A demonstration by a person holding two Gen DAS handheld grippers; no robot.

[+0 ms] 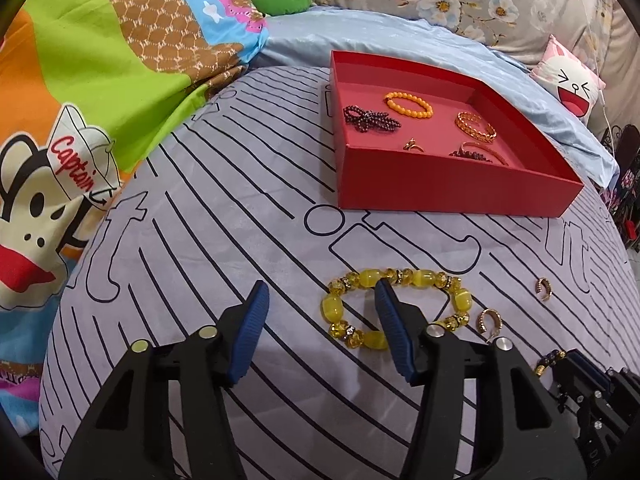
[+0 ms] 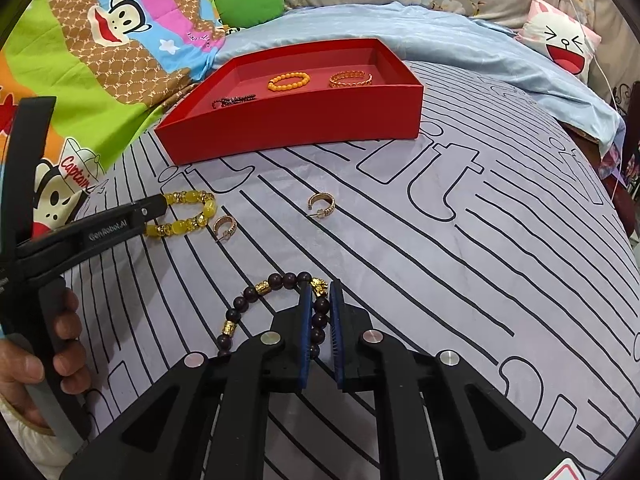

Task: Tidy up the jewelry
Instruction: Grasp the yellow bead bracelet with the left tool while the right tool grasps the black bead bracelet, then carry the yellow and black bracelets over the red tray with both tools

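Right gripper (image 2: 320, 292) is pinched on the dark bead bracelet (image 2: 276, 304), left gripper (image 1: 320, 300) half-open straddling the yellow bracelet (image 1: 394, 308); I'd worry beads slip out before the red box (image 2: 296, 128).

Home bedroom, bedsheet (image 1: 240, 208), cartoon pillow (image 1: 572, 84)

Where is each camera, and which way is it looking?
Left wrist: sits on the left tool, looking down over open fingers at the yellow bracelet; no hand shows.
Right wrist: sits on the right tool, shut on the dark bead bracelet; a hand grips the other tool.
Both show the red box, striped sheet and two gold earrings.
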